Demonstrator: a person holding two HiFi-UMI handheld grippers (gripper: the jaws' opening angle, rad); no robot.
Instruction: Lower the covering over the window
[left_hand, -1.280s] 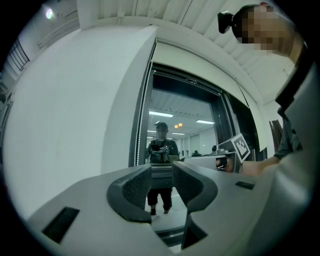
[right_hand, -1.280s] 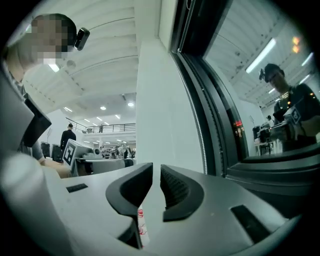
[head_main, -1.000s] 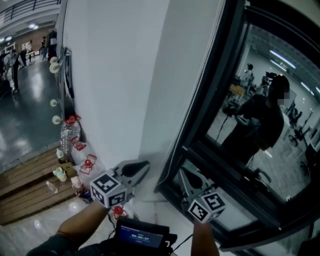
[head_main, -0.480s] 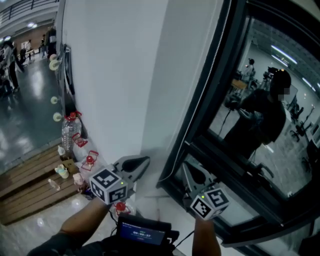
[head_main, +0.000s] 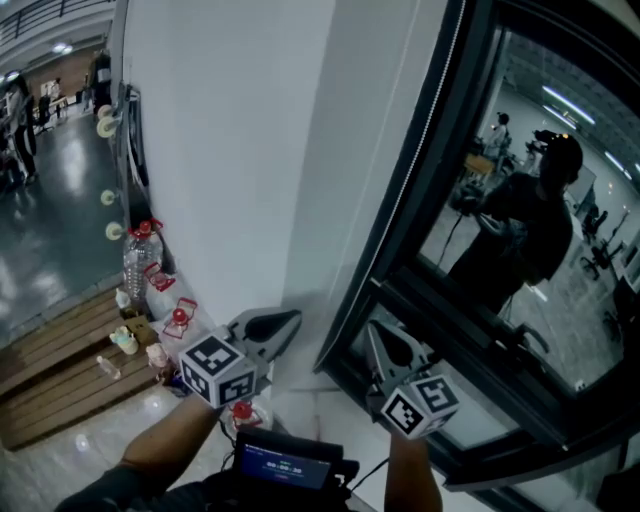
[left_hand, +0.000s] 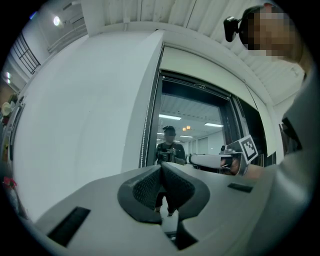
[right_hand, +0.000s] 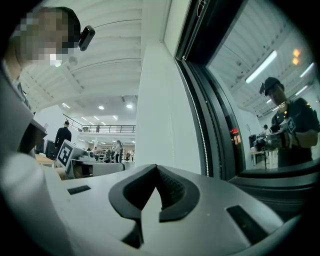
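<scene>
A black-framed window (head_main: 520, 200) stands at the right of a white wall (head_main: 230, 150); its glass mirrors a person, and no covering shows over it. A white bead chain (head_main: 420, 140) hangs along the frame's left edge and also shows as chain (right_hand: 200, 125) and chain (left_hand: 146, 125) in the two gripper views. My left gripper (head_main: 290, 322) points at the wall just left of the chain, jaws shut and empty, as in the left gripper (left_hand: 161, 167) view. My right gripper (head_main: 372, 330) sits by the lower frame, right of the chain, tips together on nothing, as in the right gripper (right_hand: 156, 169) view.
Water bottles with red caps (head_main: 140, 262) and small items stand at the wall's foot on the left. A wooden slatted floor strip (head_main: 60, 370) lies beyond them. A small screen device (head_main: 285, 465) sits at my chest. People stand far off at upper left.
The head view has shifted slightly. Both grippers stay where they were, beside the chain.
</scene>
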